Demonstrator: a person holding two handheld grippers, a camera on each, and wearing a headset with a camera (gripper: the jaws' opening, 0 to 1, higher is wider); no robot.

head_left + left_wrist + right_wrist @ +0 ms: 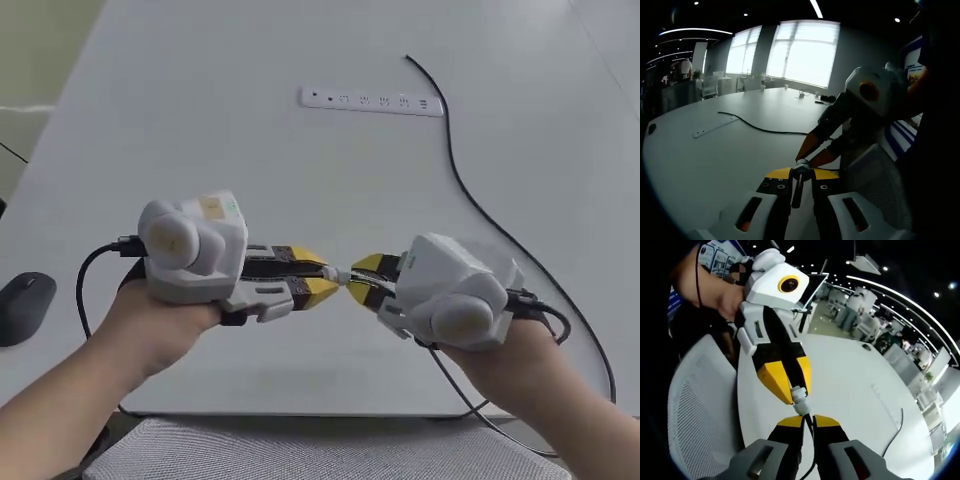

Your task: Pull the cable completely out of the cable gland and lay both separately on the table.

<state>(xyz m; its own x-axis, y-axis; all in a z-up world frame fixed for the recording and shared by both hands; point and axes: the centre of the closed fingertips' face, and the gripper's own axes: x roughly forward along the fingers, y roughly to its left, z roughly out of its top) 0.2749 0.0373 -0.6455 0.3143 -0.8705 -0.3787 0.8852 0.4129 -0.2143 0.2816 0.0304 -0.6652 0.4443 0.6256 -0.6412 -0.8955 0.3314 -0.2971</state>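
Two tips meet over the surface in our head view: left gripper, right gripper, cable gland between. Left gripper view: we see its fingers clamped on the gland. Right gripper view: its fingers pinch the cable just beside it.

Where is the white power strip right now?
Head view: the long white plastic power strip lies far out on the grey table, a thin black cord curving past its right end.

Left tool, right tool: clamped, tip-to-tip.
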